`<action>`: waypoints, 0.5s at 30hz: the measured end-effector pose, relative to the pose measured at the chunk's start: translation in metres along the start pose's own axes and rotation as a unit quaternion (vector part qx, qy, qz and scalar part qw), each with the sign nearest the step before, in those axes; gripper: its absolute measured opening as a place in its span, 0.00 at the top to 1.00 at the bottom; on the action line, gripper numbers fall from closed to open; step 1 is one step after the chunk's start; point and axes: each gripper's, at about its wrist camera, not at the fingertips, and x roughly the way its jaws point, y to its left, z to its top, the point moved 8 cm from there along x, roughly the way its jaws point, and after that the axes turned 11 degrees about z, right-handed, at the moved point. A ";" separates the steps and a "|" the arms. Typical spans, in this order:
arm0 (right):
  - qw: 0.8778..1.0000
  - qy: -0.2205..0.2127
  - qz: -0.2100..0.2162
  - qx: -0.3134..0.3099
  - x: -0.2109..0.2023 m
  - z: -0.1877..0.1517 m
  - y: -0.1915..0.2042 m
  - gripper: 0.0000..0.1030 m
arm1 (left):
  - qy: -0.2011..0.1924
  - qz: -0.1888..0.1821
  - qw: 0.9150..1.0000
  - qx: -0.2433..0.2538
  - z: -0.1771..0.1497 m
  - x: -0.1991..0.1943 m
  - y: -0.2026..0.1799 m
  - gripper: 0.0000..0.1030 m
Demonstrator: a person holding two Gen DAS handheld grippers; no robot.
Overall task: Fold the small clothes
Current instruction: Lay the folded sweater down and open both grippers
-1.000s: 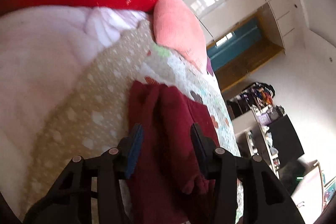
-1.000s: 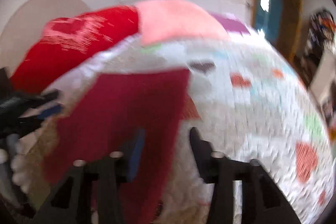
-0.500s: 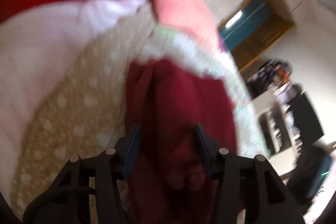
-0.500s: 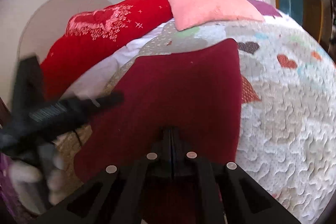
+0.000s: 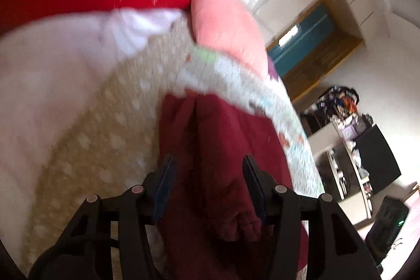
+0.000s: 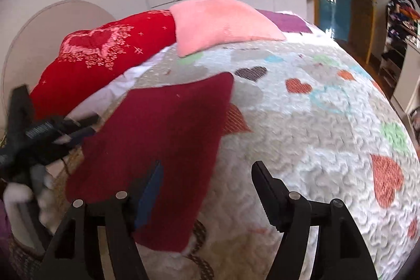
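Observation:
A maroon cloth (image 6: 162, 127) lies flat in a folded, roughly rectangular shape on the heart-patterned quilt (image 6: 315, 138). My right gripper (image 6: 207, 175) hovers open over its near right edge; the blue-padded left finger is above the cloth, the other above bare quilt. In the left wrist view the same cloth (image 5: 218, 138) looks bunched and creased, and it lies under and between the spread fingers of my left gripper (image 5: 208, 167), which is open. The left gripper (image 6: 90, 125) also shows in the right wrist view at the cloth's left edge, held by a white-gloved hand (image 6: 15, 196).
A red cushion (image 6: 105, 54) and a pink pillow (image 6: 220, 22) lie at the head of the bed. White bedding (image 5: 52, 70) sits to the left. Cluttered shelves (image 5: 349, 148) and a dark cabinet (image 5: 378, 156) stand beyond the bed's right side.
My right gripper, shut over the maroon cloth half a second ago, has opened and shifted right. The cloth now lies flat. The left gripper stays open over it.

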 end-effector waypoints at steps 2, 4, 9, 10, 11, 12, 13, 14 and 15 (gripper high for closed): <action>1.000 0.000 0.004 0.016 -0.002 -0.008 -0.005 0.28 | -0.028 0.010 1.000 0.006 0.007 -0.014 0.000 0.48; 1.000 0.002 0.011 0.027 -0.004 -0.018 -0.007 0.28 | -0.043 0.017 0.999 0.006 0.010 -0.021 0.000 0.45; 1.000 -0.014 0.003 0.020 -0.025 -0.037 -0.013 0.28 | -0.035 0.029 0.999 -0.013 -0.009 -0.031 0.007 0.45; 1.000 -0.017 0.003 0.017 -0.029 -0.041 -0.015 0.28 | -0.029 0.045 0.998 -0.019 -0.020 -0.035 0.012 0.45; 1.000 -0.019 0.001 0.014 -0.035 -0.046 -0.018 0.28 | -0.026 0.058 0.998 -0.023 -0.027 -0.039 0.014 0.45; 1.000 -0.022 -0.002 0.010 -0.039 -0.052 -0.020 0.28 | -0.024 0.068 0.997 -0.026 -0.036 -0.045 0.015 0.45; 1.000 -0.024 -0.005 0.007 -0.042 -0.057 -0.021 0.28 | -0.022 0.076 0.997 -0.025 -0.047 -0.051 0.014 0.45; 1.000 -0.026 -0.005 0.006 -0.045 -0.061 -0.022 0.28 | -0.021 0.090 0.996 -0.018 -0.060 -0.058 0.011 0.44; 1.000 -0.028 -0.003 0.006 -0.046 -0.066 -0.022 0.27 | -0.021 0.108 0.994 -0.005 -0.068 -0.064 0.006 0.44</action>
